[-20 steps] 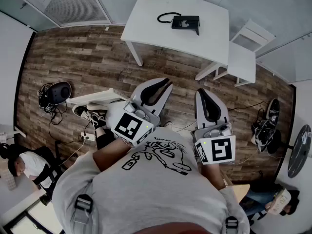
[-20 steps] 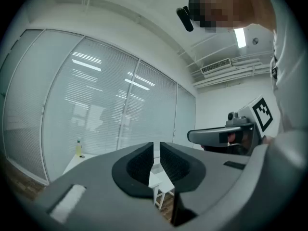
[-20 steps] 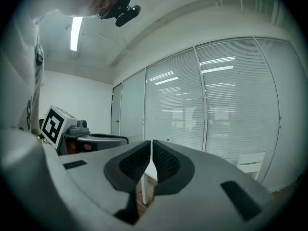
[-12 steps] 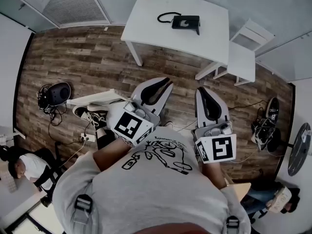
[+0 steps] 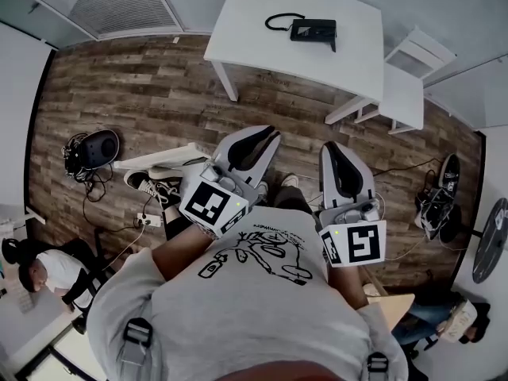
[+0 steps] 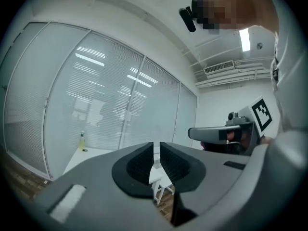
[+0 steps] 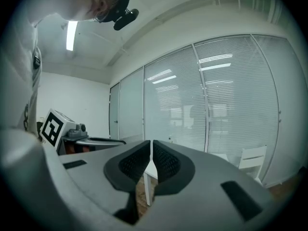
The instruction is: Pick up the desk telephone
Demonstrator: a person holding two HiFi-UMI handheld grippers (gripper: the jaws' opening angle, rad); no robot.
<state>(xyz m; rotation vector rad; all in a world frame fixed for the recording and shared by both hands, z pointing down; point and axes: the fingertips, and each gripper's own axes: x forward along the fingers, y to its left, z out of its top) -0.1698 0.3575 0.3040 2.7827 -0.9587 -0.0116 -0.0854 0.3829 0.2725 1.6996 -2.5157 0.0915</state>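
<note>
A black desk telephone (image 5: 313, 30) with a coiled cord lies on a white table (image 5: 262, 34) at the top of the head view, well ahead of me. My left gripper (image 5: 264, 132) and right gripper (image 5: 334, 151) are held close to my chest, side by side, pointing roughly level toward the table. Both are shut with nothing between the jaws. In the left gripper view the left gripper (image 6: 156, 146) shows closed pads, with the right gripper's body at the right. The right gripper (image 7: 151, 144) is likewise closed in its own view.
A white chair (image 5: 403, 82) stands at the table's right end. A yellow bottle (image 6: 82, 141) sits on the table's far corner. Shoes and cables (image 5: 435, 205) lie on the wood floor at right, a dark bag with cables (image 5: 91, 151) at left. A seated person (image 5: 48, 268) is at lower left.
The table and telephone have shifted slightly up and right in the head view as I move forward. Both grippers stay shut and held in the same pose.
</note>
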